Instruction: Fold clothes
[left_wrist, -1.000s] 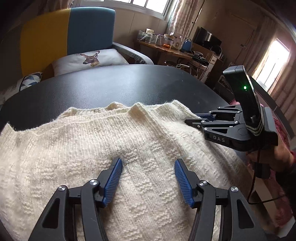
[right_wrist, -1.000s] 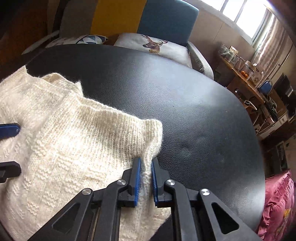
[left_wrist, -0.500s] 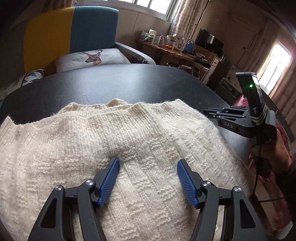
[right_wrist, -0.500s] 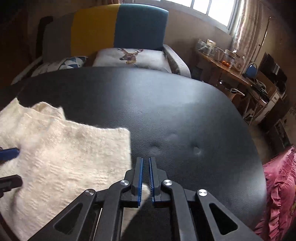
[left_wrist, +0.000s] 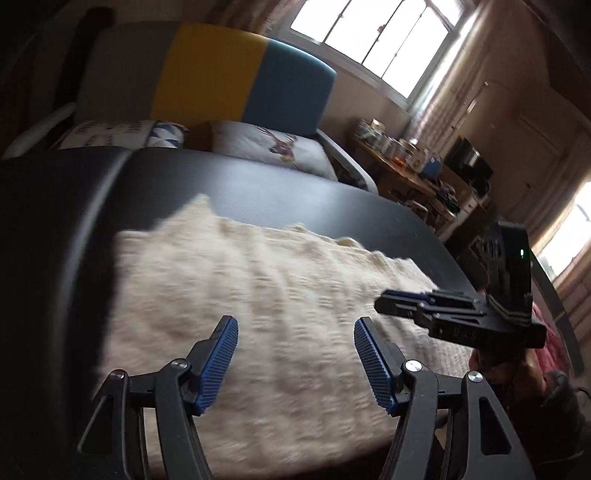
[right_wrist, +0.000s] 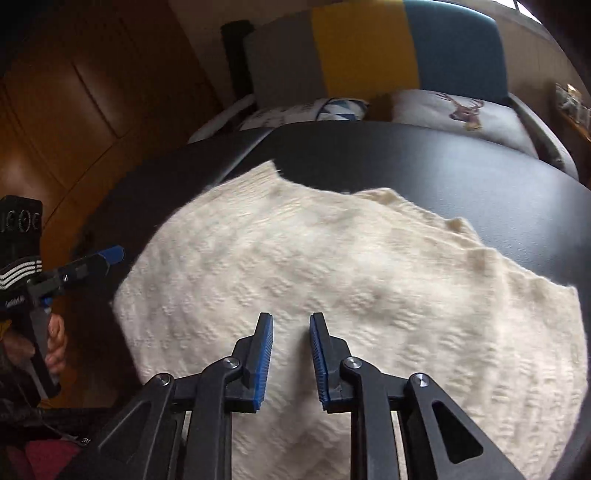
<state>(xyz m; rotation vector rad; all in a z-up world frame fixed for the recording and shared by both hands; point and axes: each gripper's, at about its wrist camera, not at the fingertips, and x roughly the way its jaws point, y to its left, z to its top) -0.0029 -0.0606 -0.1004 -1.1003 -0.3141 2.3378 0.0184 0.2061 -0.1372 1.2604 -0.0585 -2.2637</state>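
Observation:
A cream knitted sweater (left_wrist: 266, 302) lies flat on the black table (left_wrist: 277, 192); it also fills the right wrist view (right_wrist: 351, 266). My left gripper (left_wrist: 295, 362) is open and empty, hovering over the sweater's near edge, and shows at the left of the right wrist view (right_wrist: 99, 262). My right gripper (right_wrist: 291, 354) is partly open with nothing between its pads, above the sweater's near part. It shows from the side in the left wrist view (left_wrist: 391, 299), over the sweater's right edge.
A grey, yellow and blue sofa (left_wrist: 236, 81) with a deer cushion (left_wrist: 273, 147) stands behind the table. A cluttered wooden desk (left_wrist: 406, 166) is at the back right. Wooden panelling (right_wrist: 92, 92) is at the left.
My right gripper has let go of the sweater's corner, opened a little and swung left over the sweater. The left gripper stayed open and pulled back and turned left.

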